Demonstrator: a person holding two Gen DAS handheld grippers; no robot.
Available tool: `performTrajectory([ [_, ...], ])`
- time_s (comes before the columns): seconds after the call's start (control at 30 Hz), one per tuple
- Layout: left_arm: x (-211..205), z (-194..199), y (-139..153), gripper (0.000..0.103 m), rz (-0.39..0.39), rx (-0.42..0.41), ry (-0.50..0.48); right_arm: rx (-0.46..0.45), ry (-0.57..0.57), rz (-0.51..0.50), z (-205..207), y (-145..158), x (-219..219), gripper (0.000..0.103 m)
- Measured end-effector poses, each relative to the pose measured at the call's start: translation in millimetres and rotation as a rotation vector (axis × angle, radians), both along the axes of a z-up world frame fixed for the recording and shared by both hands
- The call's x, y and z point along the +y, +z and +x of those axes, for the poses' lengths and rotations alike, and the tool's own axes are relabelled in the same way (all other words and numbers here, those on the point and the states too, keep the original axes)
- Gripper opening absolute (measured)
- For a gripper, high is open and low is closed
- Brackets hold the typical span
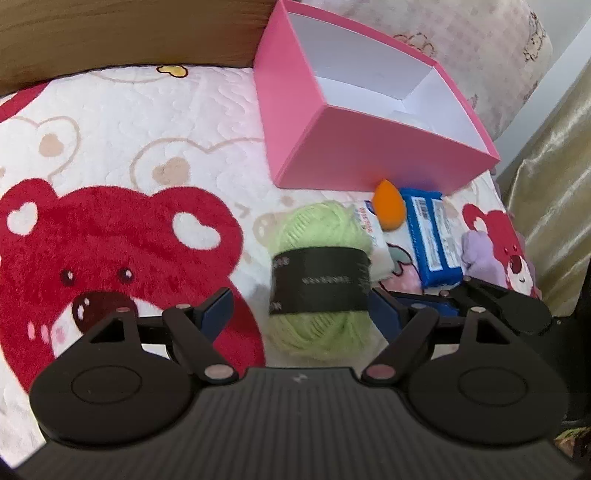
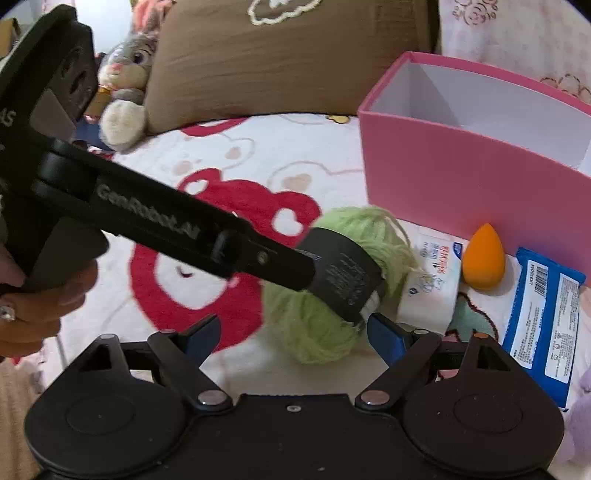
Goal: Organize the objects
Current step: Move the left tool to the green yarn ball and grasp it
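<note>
A green yarn ball (image 1: 319, 273) with a black label lies on the bear-print blanket, in front of an open, empty pink box (image 1: 354, 147). My left gripper (image 1: 301, 314) is open, its blue pads either side of the yarn's near end. In the right wrist view the left gripper's finger (image 2: 266, 258) reaches against the yarn (image 2: 332, 295) from the left. My right gripper (image 2: 293, 336) is open and empty just before the yarn. An orange sponge (image 2: 484, 264), a white tissue pack (image 2: 432, 288) and a blue packet (image 2: 543, 321) lie right of the yarn, by the pink box (image 2: 472, 184).
A purple soft item (image 1: 480, 258) lies at the right blanket edge. A brown pillow (image 2: 288, 55) and a grey plush rabbit (image 2: 125, 85) sit behind. A wooden headboard (image 1: 129, 33) runs along the back. A gold curtain (image 1: 554, 184) hangs on the right.
</note>
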State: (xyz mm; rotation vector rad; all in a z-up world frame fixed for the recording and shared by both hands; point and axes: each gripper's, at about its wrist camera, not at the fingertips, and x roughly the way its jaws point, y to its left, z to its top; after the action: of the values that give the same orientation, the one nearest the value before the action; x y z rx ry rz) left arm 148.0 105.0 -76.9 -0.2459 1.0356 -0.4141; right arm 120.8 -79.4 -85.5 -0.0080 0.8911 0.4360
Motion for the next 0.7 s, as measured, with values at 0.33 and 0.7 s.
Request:
performTrajectory([
  [0.33,6,12,-21,0.079,-0.110,-0.027,0.015,0.045,-0.046,0.058,6,-27,-3,0.089],
  [0.7,-17,13,-26,0.061,-0.160,0.047,-0.024,0.030,-0.092,-0.002,12,-23,-3,0.066],
])
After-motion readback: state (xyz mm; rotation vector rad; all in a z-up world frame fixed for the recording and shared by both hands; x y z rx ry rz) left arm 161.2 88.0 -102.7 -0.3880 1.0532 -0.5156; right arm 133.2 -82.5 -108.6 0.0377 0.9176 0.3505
